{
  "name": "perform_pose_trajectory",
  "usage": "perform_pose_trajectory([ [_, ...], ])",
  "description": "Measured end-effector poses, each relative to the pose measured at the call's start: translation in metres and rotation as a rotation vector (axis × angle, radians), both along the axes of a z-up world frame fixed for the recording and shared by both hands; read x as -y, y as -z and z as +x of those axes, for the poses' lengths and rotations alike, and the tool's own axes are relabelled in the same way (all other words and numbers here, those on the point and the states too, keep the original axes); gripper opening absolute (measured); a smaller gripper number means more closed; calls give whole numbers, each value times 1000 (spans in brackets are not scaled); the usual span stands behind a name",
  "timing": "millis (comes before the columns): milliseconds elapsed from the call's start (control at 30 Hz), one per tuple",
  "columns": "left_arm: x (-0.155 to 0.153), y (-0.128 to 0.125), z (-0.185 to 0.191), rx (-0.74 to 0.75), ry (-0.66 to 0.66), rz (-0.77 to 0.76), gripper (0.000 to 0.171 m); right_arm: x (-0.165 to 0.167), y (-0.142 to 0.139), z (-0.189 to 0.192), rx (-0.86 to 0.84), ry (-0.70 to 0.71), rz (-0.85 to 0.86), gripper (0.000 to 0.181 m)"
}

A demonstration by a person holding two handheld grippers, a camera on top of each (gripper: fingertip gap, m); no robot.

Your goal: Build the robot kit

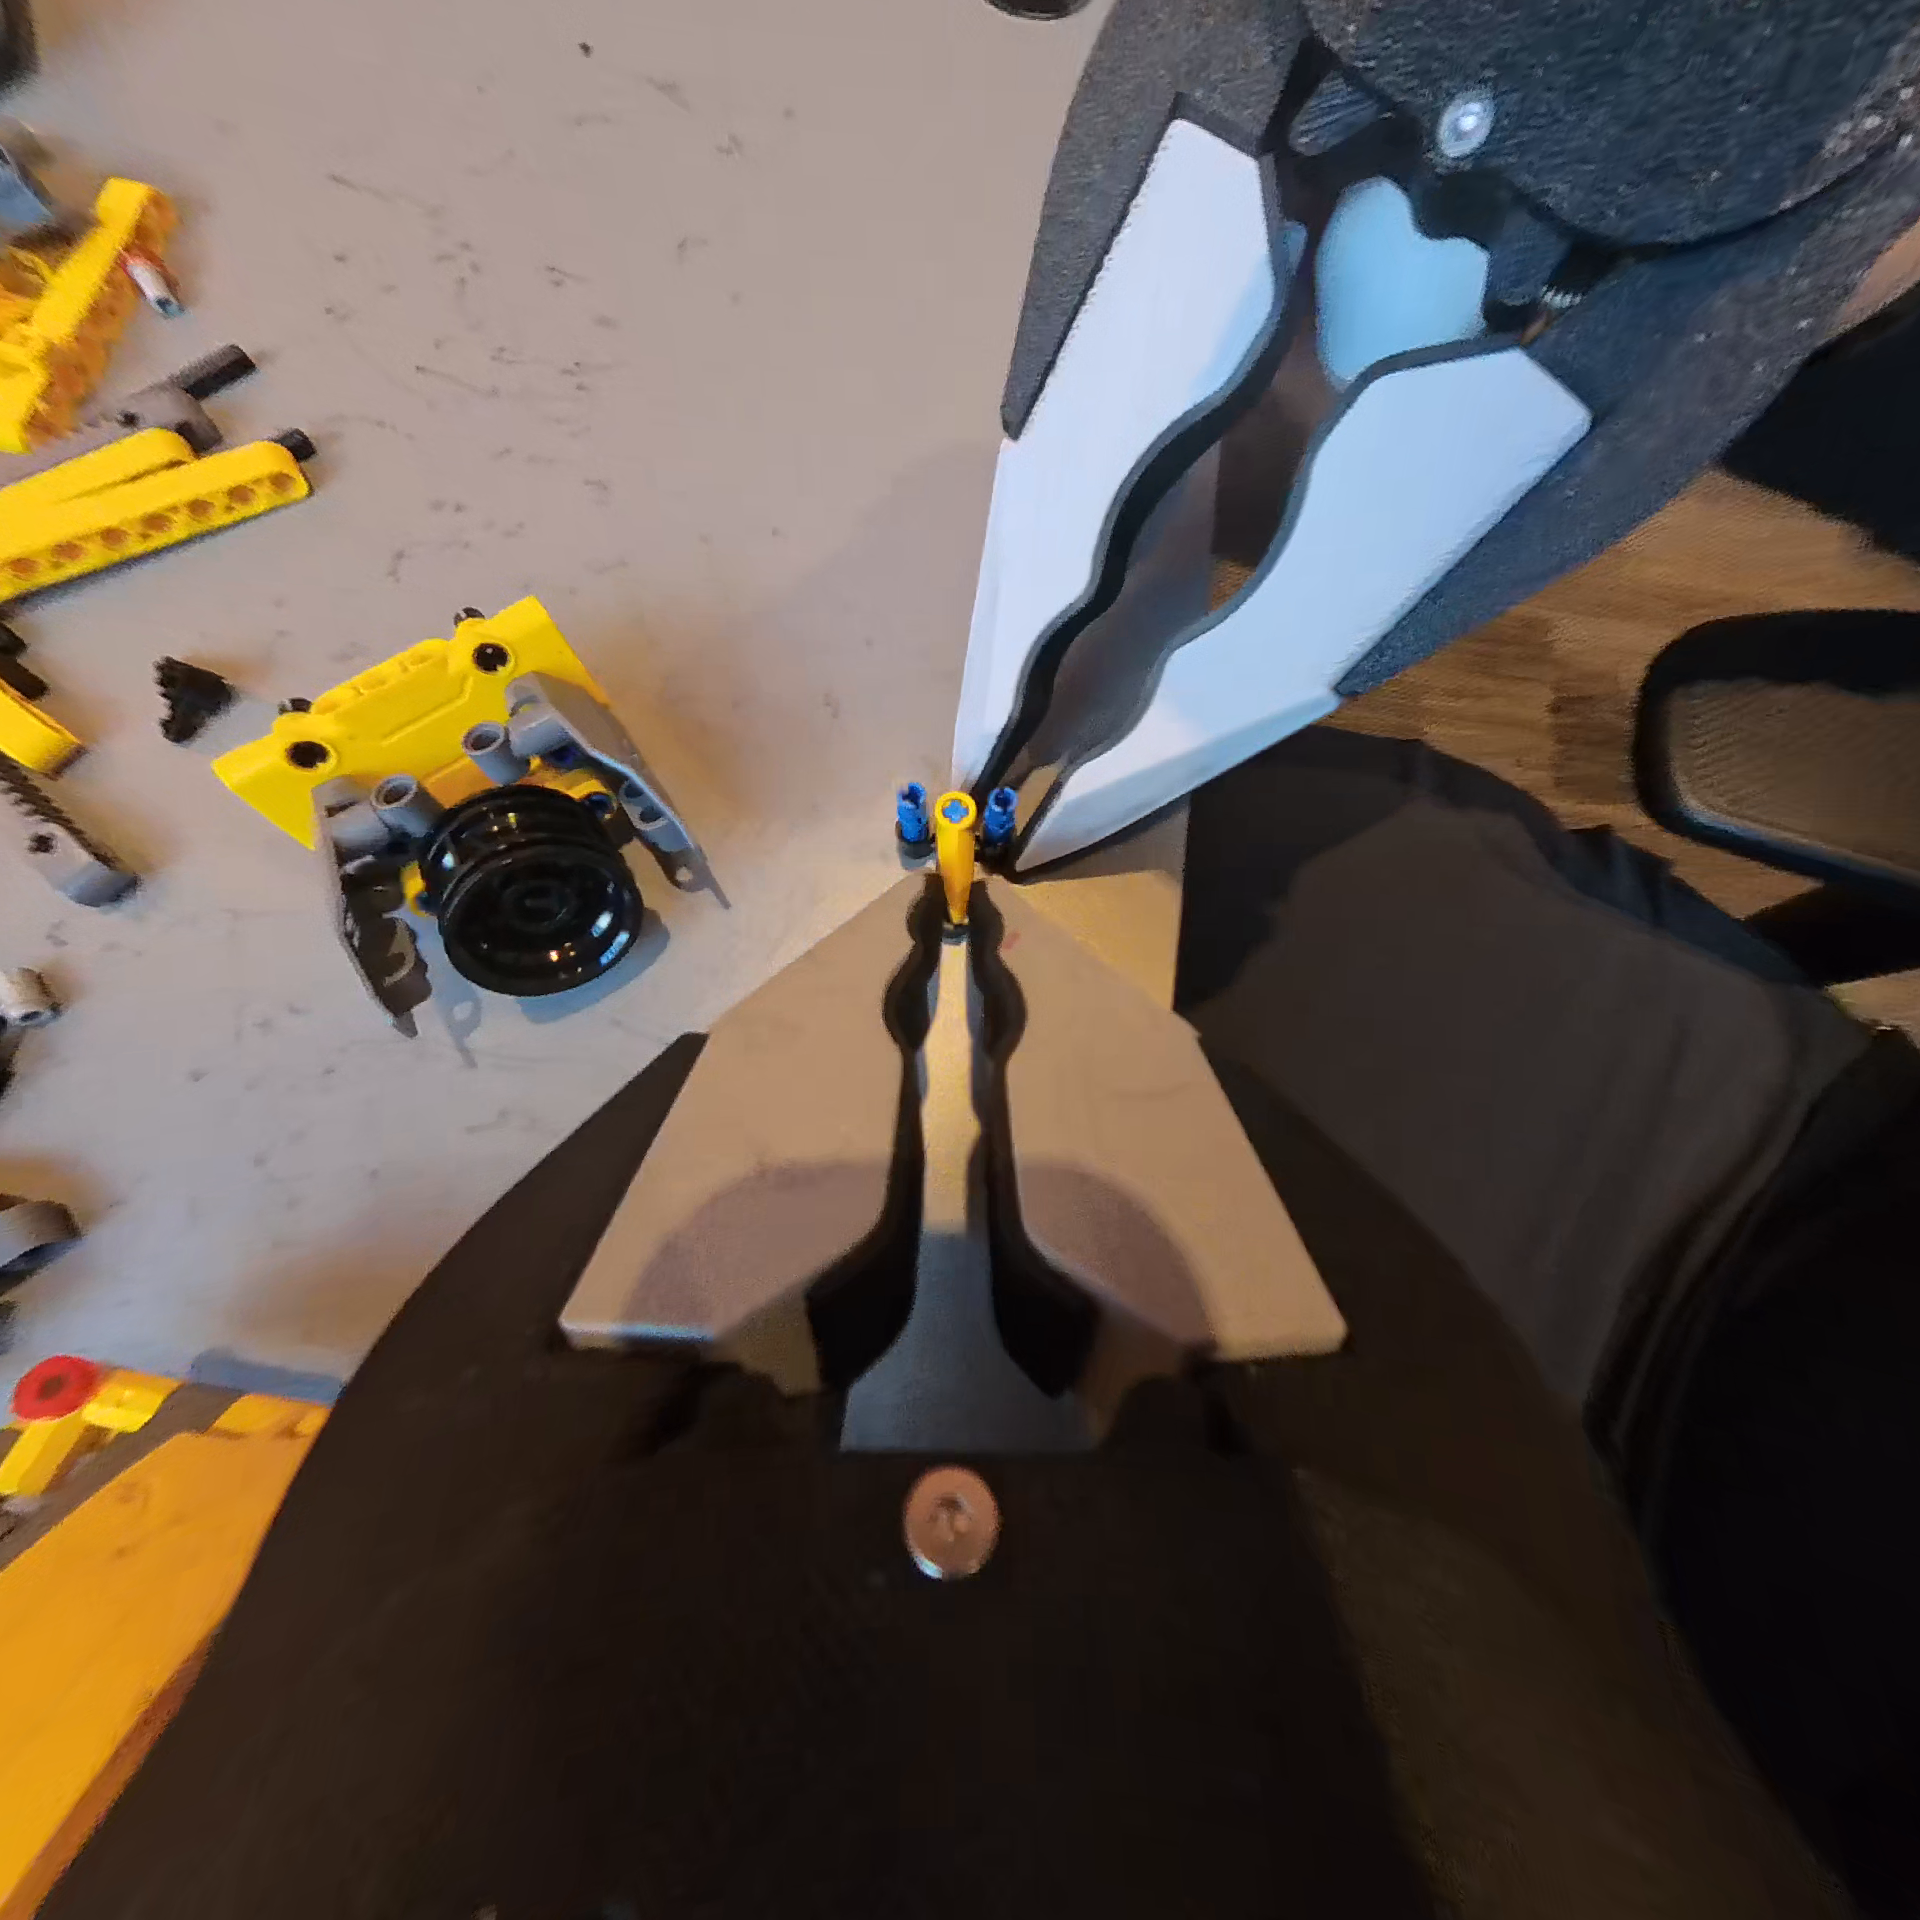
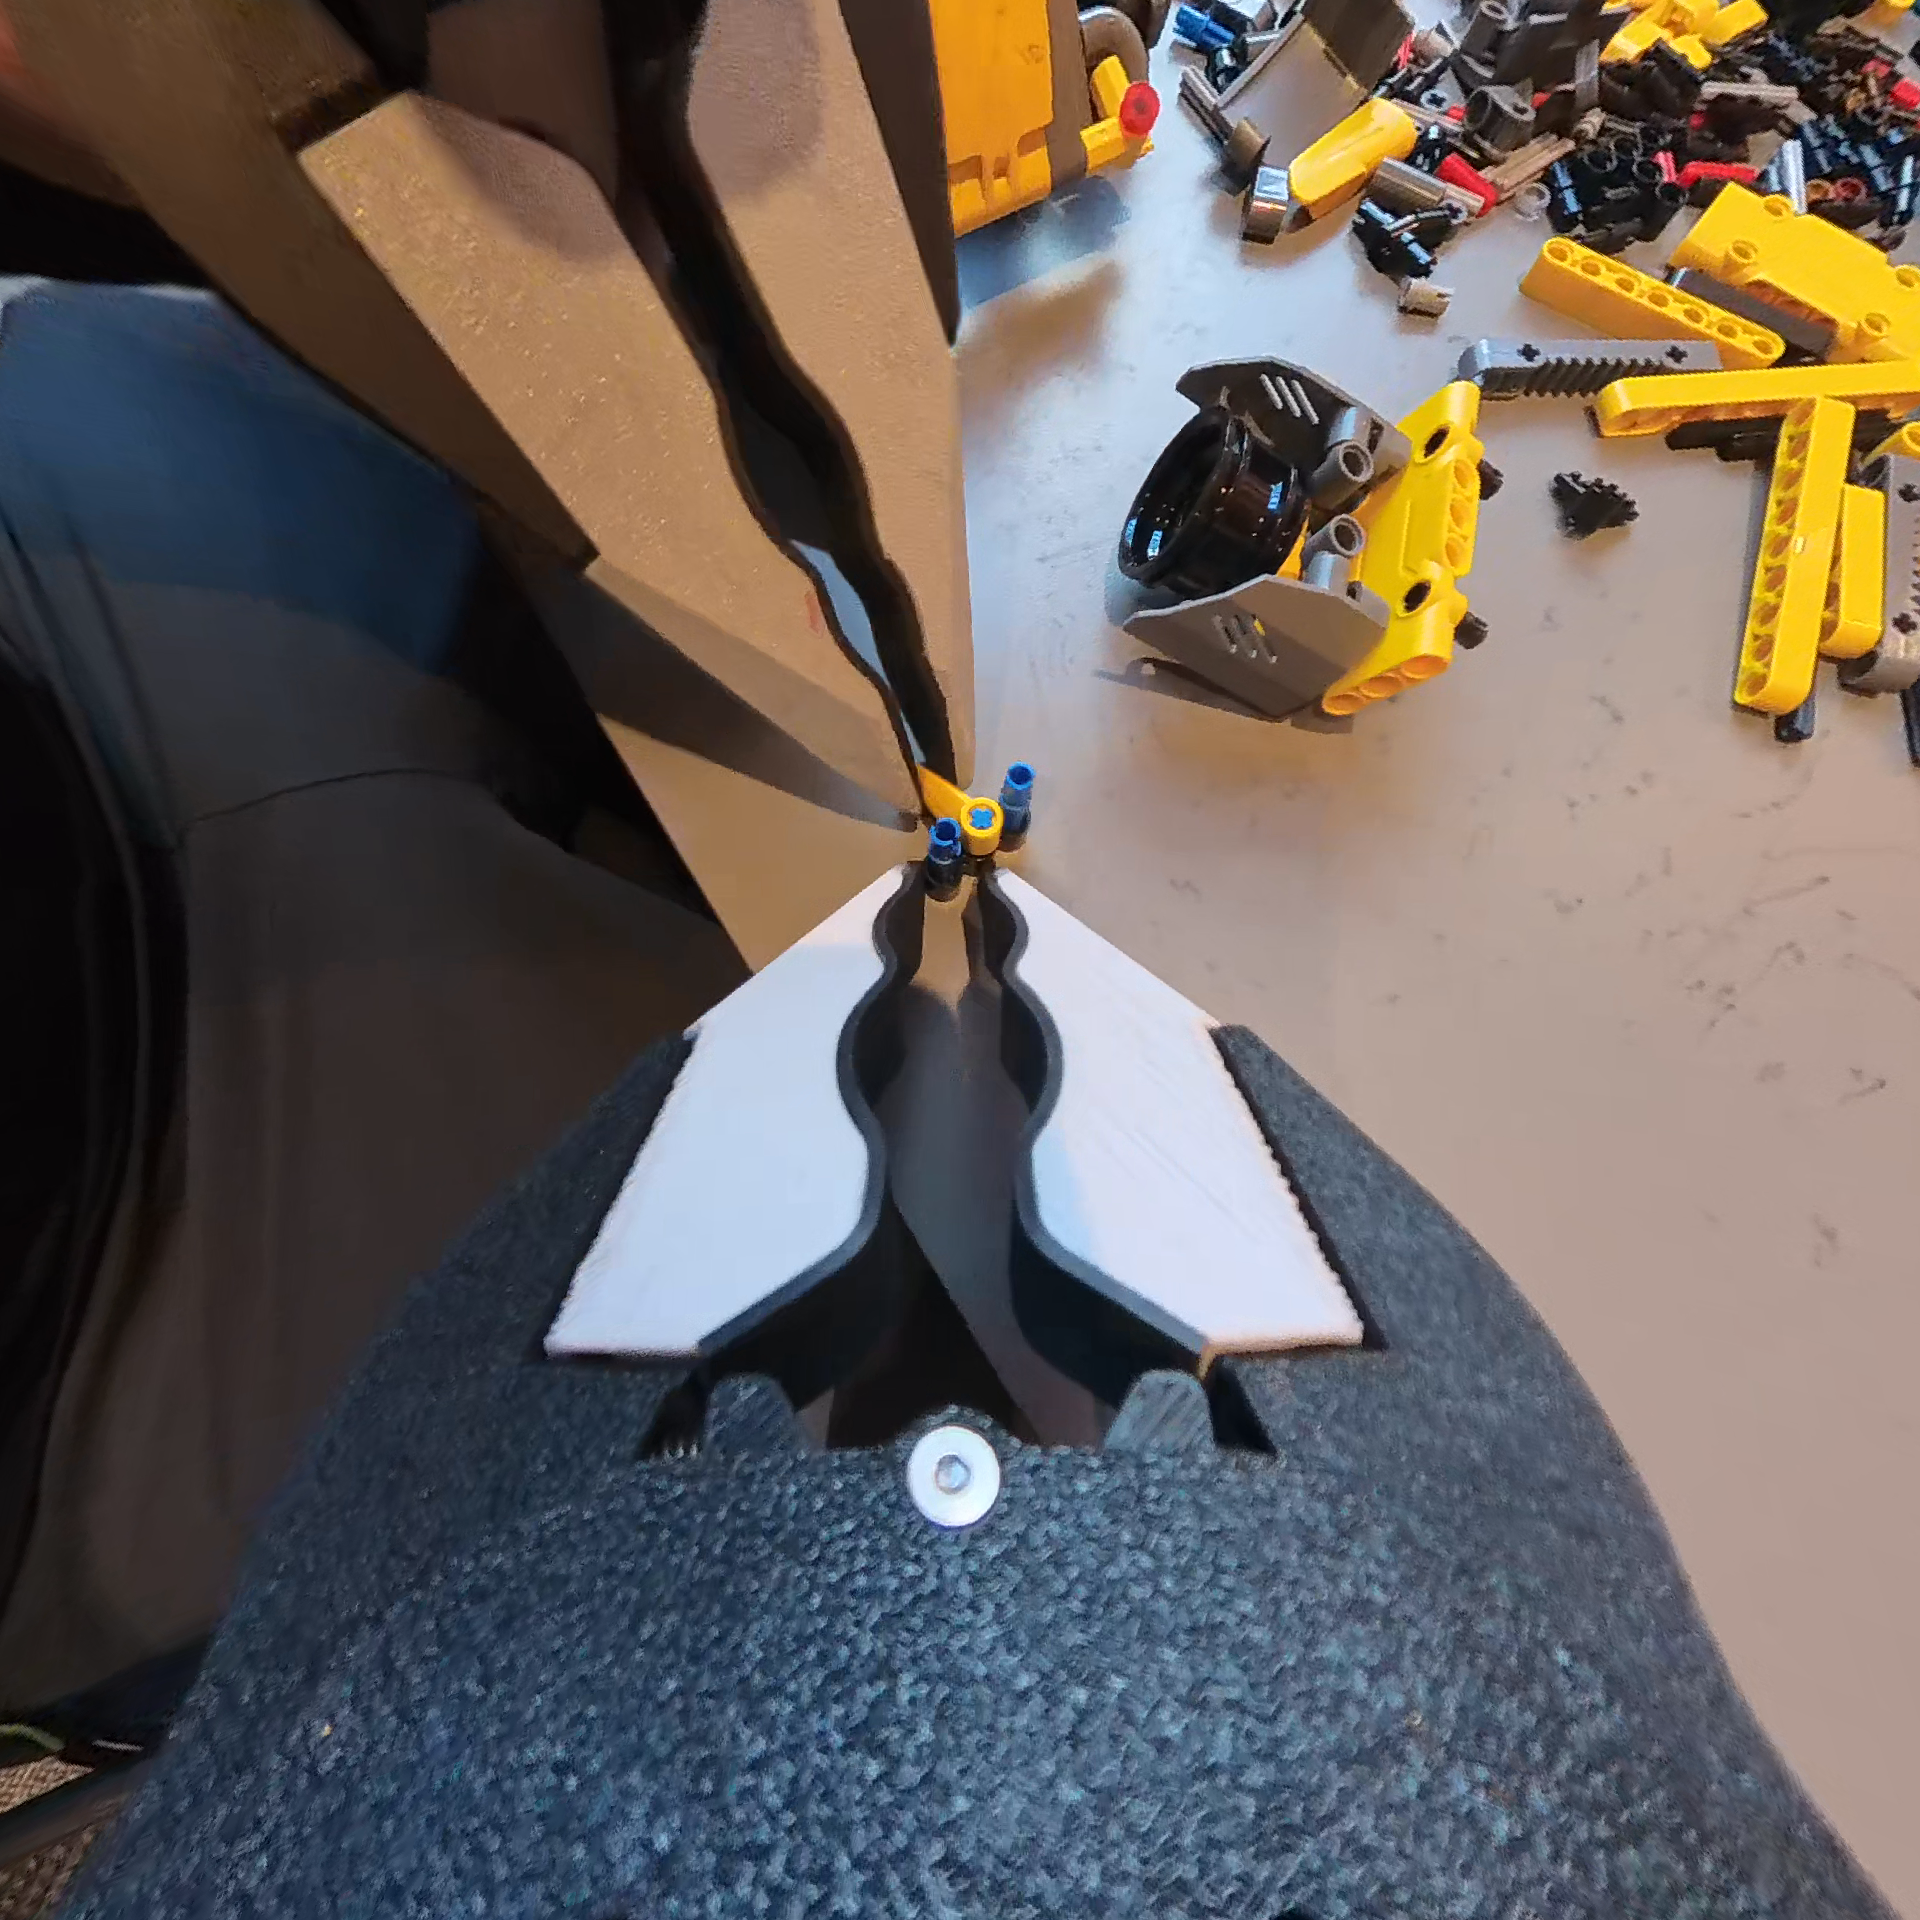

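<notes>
Yellow connector's (image 1: 955,854) lower end hidden between left gripper's fingers (image 1: 831,1039); yellow beams (image 1: 125,509) cut off by frame edge; far parts pile (image 2: 1662,135) too small to tell apart.

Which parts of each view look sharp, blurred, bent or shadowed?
Left wrist view: the yellow piece at the left tongs is sharp, the yellow box at the lower left is smeared, and the table edge bends from wide-angle distortion. Right wrist view: the right tongs are bright and sharp; the left tongs' fingers lie in shade.
</notes>
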State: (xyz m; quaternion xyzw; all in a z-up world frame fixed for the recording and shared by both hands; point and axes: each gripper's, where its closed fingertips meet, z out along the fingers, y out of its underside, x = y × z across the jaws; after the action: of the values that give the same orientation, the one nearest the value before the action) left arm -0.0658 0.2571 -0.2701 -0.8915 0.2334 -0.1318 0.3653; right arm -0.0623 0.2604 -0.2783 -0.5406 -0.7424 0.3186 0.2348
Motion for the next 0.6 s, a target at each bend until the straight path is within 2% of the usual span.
perform_pose_trajectory([
  [133,0,0,0,68,0,-34,3,0,0,0,-11,-4,-4,10],
  [433,-1,0,-1,8,-8,-9,3,0,-1,2,-3,-3,-44,6],
  [533,-1,0,-4,-15,-8,-9,3,-6,-10,4,-26,4,-71,9],
  [600,-1,0,-4,-14,-5,-10,3,-9,-21,2,-59,8,-103,0],
])
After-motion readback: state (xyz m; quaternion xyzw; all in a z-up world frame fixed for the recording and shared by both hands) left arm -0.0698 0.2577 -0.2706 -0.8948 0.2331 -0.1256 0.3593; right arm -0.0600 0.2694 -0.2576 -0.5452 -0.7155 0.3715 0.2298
